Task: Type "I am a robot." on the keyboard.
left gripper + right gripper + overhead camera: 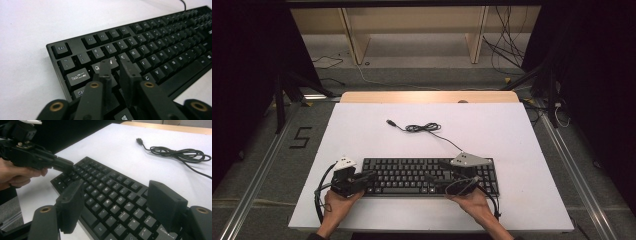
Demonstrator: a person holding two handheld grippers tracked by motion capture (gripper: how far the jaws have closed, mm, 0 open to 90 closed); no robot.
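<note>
I see both forearms come in from the bottom of the high view, one hand on each tool. My left gripper point(362, 177) lies low and nearly level, pointing to the right; its jaws stand close together with only a narrow gap, and nothing seems to be pinched between them, though the tips are hard to read. My right gripper point(452, 176) points to the left and away from me, its jaws spread wide and empty.
</note>
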